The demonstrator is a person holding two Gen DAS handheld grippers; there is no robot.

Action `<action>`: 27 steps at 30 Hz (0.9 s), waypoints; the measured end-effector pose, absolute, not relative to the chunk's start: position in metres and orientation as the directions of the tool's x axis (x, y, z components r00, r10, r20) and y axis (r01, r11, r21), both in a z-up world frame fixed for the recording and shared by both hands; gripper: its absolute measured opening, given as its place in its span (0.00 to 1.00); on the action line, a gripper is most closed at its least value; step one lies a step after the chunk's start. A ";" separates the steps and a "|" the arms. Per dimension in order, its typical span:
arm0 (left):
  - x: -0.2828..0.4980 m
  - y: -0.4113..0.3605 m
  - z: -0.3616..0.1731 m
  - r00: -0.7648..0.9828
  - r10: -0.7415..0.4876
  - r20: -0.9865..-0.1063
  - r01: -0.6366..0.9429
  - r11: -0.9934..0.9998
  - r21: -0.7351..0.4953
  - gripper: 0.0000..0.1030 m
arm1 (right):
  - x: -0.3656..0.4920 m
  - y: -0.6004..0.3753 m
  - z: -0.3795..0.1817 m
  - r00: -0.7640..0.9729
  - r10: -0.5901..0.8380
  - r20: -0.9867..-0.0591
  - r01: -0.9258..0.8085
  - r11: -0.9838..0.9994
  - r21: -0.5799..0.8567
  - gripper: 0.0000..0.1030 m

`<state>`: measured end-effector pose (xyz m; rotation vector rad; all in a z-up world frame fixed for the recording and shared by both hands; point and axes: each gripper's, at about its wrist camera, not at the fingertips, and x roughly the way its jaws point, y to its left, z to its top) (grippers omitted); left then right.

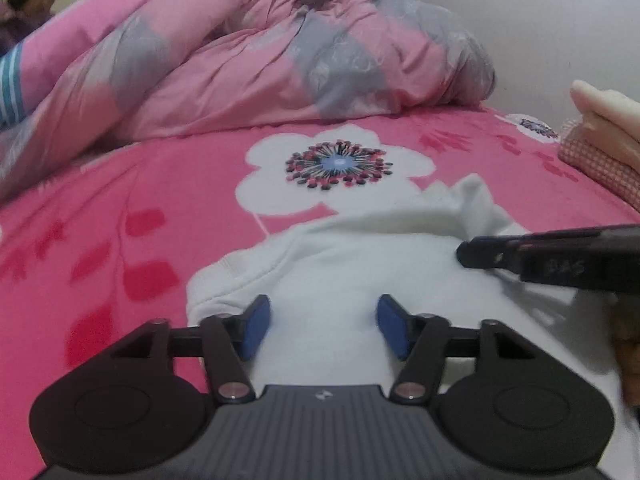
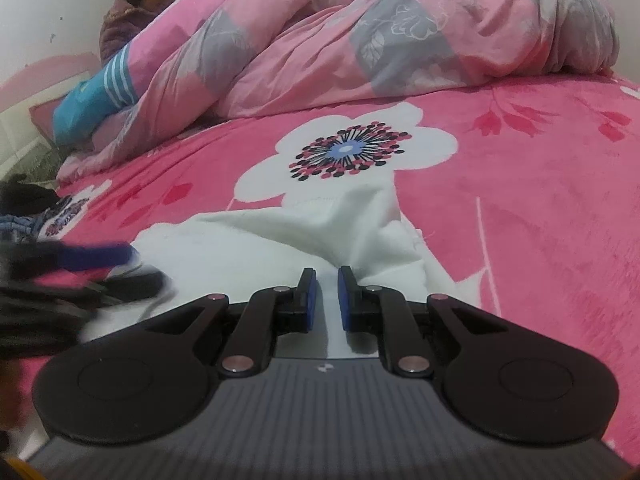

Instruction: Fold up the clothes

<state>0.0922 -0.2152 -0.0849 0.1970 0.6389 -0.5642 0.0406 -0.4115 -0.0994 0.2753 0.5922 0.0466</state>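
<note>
White garment lay crumpled on pink flowered bedspread, near edge. Left gripper hovered over it, jaws well apart, nothing pinched. Right gripper sat nearly closed, fold of white cloth between blue pads. Pink-grey quilt heaped behind. Person sat beyond quilt.

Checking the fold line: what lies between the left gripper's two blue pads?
Only the white garment, lying flat between the left gripper pads, in the left wrist view.
</note>
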 end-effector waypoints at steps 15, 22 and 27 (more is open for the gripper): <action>0.086 -0.214 -0.087 0.681 -0.431 -0.592 0.555 0.831 0.033 0.63 | 0.098 -0.448 -0.078 0.828 0.106 -0.551 0.099 0.939 0.329 0.10; 0.086 -0.213 -0.088 0.683 -0.431 -0.589 0.547 0.837 0.023 0.67 | 0.057 -0.448 -0.067 0.839 0.208 -0.503 0.038 0.900 0.435 0.14; 0.087 -0.211 -0.088 0.683 -0.431 -0.589 0.540 0.842 0.010 0.69 | 0.059 -0.440 -0.067 0.824 0.230 -0.517 0.013 0.906 0.424 0.14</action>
